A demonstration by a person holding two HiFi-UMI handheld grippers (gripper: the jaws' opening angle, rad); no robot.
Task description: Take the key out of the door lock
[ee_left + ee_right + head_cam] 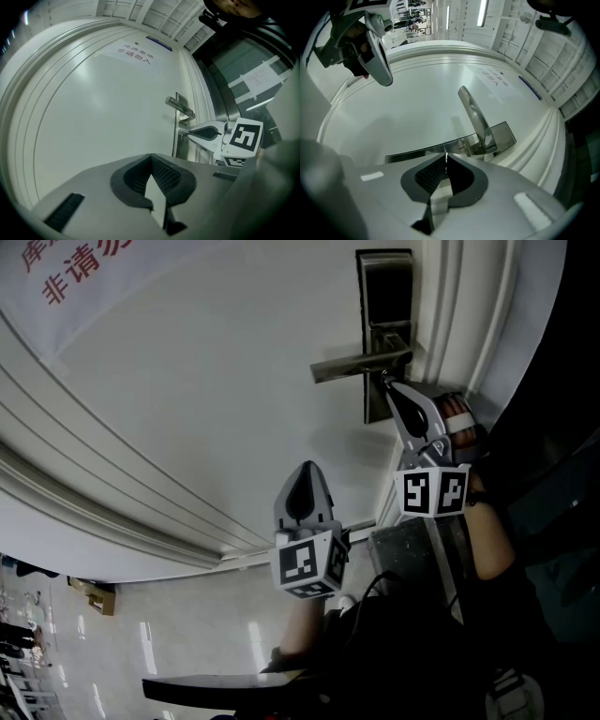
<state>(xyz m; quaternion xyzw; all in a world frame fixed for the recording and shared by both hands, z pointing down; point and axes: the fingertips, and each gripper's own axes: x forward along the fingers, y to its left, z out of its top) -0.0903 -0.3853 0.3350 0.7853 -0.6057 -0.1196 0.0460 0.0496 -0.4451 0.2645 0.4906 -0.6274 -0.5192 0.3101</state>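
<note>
The left gripper (305,472) is held upright in front of the white door (187,399), its marker cube (309,563) just below. Its 2 grey jaws are pressed together on nothing, the dark ribbed pads meeting in a point. It sits well apart from the lock, with smooth painted panel all round it. Curved bands of raised moulding (112,507) run to its left.

The right gripper (387,382) slants up and leftward, with the person's hand (457,413) behind it. Its tip is against the tall brushed-metal lock plate (384,296), just beneath the lever handle (361,365). Its jaws are clamped on a thin bright sliver of metal, the key (446,158), right at the plate. How far the key sits in the lock cannot be made out. The handle's flat bar juts out leftward close above the jaws, leaving little room there. The stepped door frame (469,324) lies close on the right.
</note>
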